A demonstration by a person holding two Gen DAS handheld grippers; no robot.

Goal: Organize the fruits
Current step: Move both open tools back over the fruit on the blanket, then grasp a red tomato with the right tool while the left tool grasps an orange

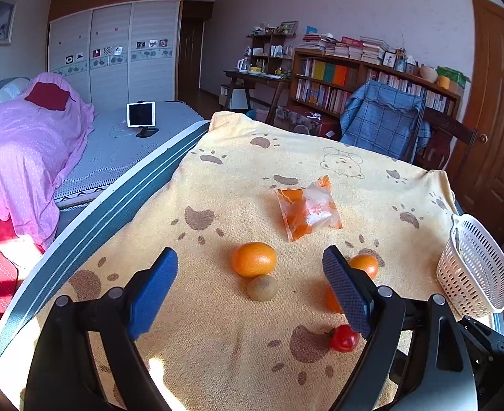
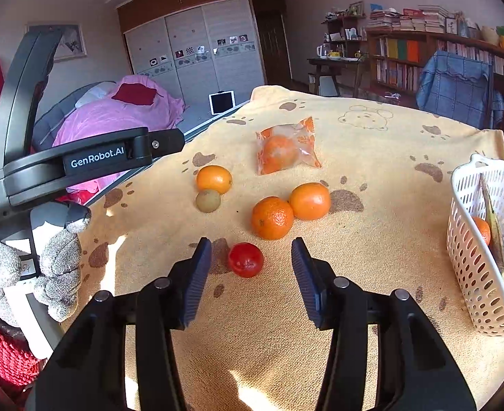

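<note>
Right gripper (image 2: 251,267) jaws wide apart, holding nothing — the red tomato (image 2: 245,259) sits on the cloth just ahead of the gap, nearer the left pad. Left gripper (image 1: 250,282) jaws also wide apart and empty; in its view a kiwi (image 1: 262,287) and an orange (image 1: 254,259) lie touching each other, roughly centred ahead of its gap.

Likely step: right gripper takes the tomato and carries it to the white basket (image 2: 484,263) at the right edge of the table. To do it well — shift slightly left so the tomato is centred between the pads, come down low to the yellow towel (image 2: 372,239), close gently since a tomato probably bruises and rolls. Avoid nudging the two oranges (image 2: 272,217) just beyond; they touch each other and may roll on the soft cloth.

Further out: a bagged orange (image 2: 282,150) lies behind the loose fruit, well apart from the basket. The basket already holds an orange (image 2: 483,229) and what looks like a banana (image 2: 491,219) leaning against its wall, so drop in the free space beside them.

Gloved hand (image 2: 58,267) holds the left tool at frame left.
</note>
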